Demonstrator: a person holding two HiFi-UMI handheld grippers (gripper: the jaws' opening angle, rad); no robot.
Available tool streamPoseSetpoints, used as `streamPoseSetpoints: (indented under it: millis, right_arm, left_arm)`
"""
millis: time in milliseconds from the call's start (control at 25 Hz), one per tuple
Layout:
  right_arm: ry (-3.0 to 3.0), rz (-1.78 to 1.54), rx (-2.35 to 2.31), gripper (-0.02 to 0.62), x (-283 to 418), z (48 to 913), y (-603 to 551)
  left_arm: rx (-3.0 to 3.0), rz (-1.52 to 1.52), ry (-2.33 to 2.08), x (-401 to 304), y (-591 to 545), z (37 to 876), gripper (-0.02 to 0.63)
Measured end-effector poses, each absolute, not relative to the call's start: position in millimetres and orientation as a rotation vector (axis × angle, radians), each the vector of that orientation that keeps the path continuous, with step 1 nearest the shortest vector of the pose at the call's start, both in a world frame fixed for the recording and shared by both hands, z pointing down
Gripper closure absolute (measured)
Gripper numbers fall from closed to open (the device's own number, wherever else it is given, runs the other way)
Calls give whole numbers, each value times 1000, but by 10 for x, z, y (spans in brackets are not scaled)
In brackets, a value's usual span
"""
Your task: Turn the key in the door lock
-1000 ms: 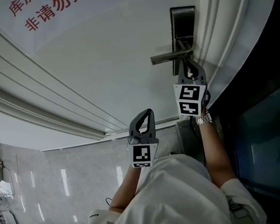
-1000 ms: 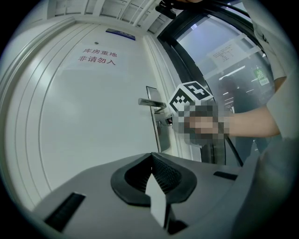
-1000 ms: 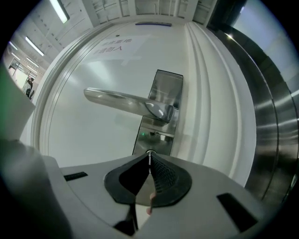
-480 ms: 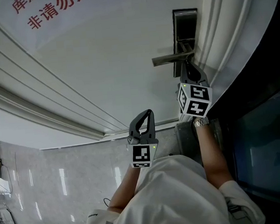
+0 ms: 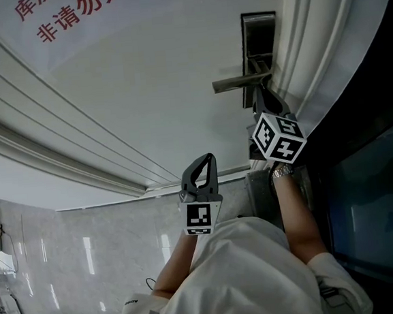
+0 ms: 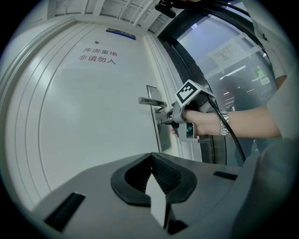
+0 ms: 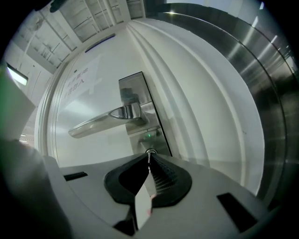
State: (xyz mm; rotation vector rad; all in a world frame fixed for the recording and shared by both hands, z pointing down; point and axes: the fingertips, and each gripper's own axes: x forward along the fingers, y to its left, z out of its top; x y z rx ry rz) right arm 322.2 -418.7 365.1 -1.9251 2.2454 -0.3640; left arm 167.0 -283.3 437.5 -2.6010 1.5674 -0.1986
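key [image 7: 149, 152] was nearly all hidden inside the pinched tips of the right tongs [image 7: 149, 158]; only a speck of metal showed, shape unclear. in head view the marker cube [image 5: 277, 136] covered those tips & the lower part of the lock plate [image 5: 259, 32]. red sign [image 5: 78, 13]: upper line cut off by top edge. in left gripper view, key too small to tell.
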Motion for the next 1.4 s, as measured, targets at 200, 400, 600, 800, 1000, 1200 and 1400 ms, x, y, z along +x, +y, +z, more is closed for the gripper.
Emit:
streamPoseSetpoints:
  millis: [200, 400, 600, 800, 1000, 1200, 1400]
  right_arm:
    - [2184, -528, -1797, 584, 3235, 3666, -4198]
    - [2119, -666, -1678, 583, 3256, 3683, -4195]
    - [2030, -806, -1546, 583, 3261, 3697, -4193]
    - [1932, -945, -1392, 580, 3269, 3702, -4201]
    - [1874, -1015, -1322, 573, 3269, 3713, -4200]
    - [1776, -1072, -1296, 570, 3283, 3726, -4192]
    - [1750, -1085, -1273, 565, 3282, 3724, -4193]
  left_arm:
    - [-2599, -199, 1580, 1646, -2839, 4394, 597]
    - [-2598, -200, 1586, 1639, -2831, 4407, 597]
    - [-2597, -201, 1592, 1633, -2827, 4414, 597]
    - [-2596, -204, 1590, 1634, -2836, 4415, 597]
    - [-2591, -201, 1592, 1633, -2839, 4405, 597]
    - [-2587, -194, 1592, 1641, -2835, 4381, 597]
    - [-2576, -191, 1612, 1587, -2838, 4367, 597]
